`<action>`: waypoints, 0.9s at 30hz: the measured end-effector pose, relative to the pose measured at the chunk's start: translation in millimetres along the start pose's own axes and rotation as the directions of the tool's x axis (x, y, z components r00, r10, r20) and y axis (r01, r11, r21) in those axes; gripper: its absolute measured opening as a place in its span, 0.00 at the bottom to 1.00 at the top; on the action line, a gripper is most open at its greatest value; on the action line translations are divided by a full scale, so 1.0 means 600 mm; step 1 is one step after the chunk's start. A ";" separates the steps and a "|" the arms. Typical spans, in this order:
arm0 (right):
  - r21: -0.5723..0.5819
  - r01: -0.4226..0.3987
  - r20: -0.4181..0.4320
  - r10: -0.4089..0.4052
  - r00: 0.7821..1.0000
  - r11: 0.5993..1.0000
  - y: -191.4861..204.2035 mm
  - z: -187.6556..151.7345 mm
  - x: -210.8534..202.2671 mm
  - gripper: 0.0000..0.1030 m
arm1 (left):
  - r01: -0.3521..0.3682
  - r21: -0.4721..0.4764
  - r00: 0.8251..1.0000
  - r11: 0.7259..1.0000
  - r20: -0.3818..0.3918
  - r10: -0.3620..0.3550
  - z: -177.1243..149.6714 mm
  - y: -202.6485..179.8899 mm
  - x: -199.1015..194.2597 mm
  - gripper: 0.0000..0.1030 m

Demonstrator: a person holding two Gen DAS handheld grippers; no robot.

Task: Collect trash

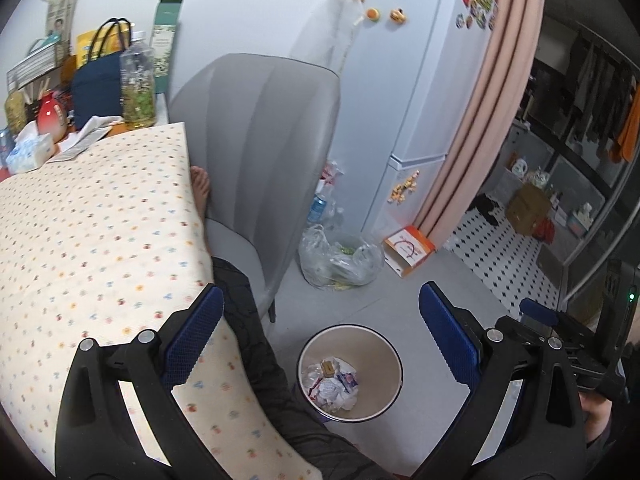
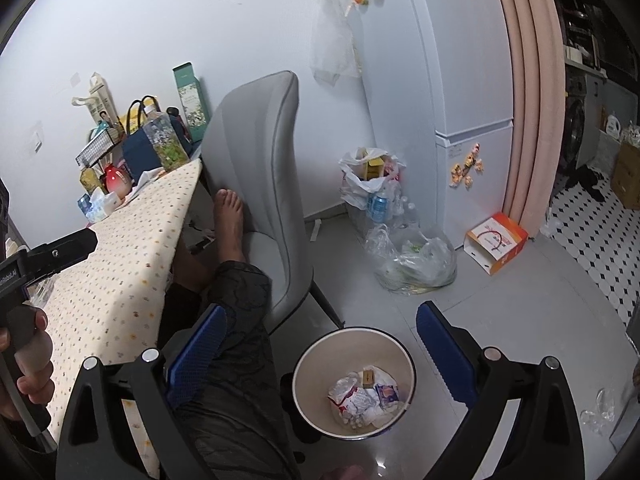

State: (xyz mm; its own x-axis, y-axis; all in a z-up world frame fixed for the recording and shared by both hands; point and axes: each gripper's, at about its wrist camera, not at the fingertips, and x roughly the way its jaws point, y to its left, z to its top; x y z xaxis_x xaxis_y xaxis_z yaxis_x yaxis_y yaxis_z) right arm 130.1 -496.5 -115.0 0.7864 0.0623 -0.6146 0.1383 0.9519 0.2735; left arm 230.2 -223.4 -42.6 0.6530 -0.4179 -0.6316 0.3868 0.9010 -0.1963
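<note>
The trash (image 2: 366,398), crumpled wrappers and paper, lay in the bottom of a round bin (image 2: 308,408) that stood on the floor (image 2: 520,300) beside the person's leg (image 2: 236,360). Both claws hung above the bin, each spread wide and holding nothing: the left claw (image 1: 320,340) and the right claw (image 2: 318,344). A grey chair (image 2: 260,168) stood behind the bin, next to the table (image 1: 92,240) with its dotted cloth. Clear bags (image 2: 412,260) and an orange box (image 2: 496,242) sat by the fridge (image 2: 452,80).
</note>
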 end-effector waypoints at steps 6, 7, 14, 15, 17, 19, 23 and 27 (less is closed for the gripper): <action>-0.035 -0.014 0.013 0.014 1.000 0.999 0.031 0.013 -0.019 0.92 | -0.020 -0.023 0.998 1.000 0.062 0.021 0.003 0.029 -0.052 0.94; -0.040 -0.013 0.016 0.014 1.000 0.999 0.039 0.016 -0.023 0.92 | -0.025 -0.029 0.997 0.999 0.074 0.027 0.003 0.035 -0.063 0.94; -0.084 -0.027 0.039 0.030 0.999 0.996 0.095 0.033 -0.053 0.92 | -0.053 -0.058 0.989 0.997 0.137 0.061 0.003 0.068 -0.129 0.94; -0.093 -0.028 0.041 0.032 0.999 0.995 0.105 0.035 -0.057 0.92 | -0.058 -0.062 0.987 0.996 0.148 0.067 0.002 0.073 -0.140 0.94; -0.106 -0.024 0.046 0.029 0.999 0.994 0.123 0.038 -0.064 0.92 | -0.068 -0.068 0.983 0.995 0.168 0.079 0.000 0.081 -0.161 0.94; -0.114 -0.019 0.053 0.025 0.998 0.993 0.139 0.040 -0.072 0.92 | -0.073 -0.079 0.980 0.994 0.179 0.086 -0.001 0.091 -0.181 0.94; -0.104 -0.010 0.062 0.017 0.998 0.995 0.169 0.045 -0.088 0.92 | -0.087 -0.107 0.975 0.990 0.194 0.106 -0.005 0.109 -0.214 0.94; -0.115 -0.002 0.072 0.011 0.997 0.993 0.198 0.046 -0.105 0.92 | -0.103 -0.120 0.971 0.987 0.205 0.127 -0.013 0.122 -0.243 0.94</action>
State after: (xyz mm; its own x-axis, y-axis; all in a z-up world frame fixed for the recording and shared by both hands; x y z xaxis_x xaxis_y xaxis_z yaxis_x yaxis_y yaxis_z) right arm 113.8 -395.7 -23.5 0.8291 0.0506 -0.5568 0.0663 0.9800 0.1877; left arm 158.1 -95.7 29.5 0.8160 -0.3153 -0.4844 0.2362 0.9468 -0.2185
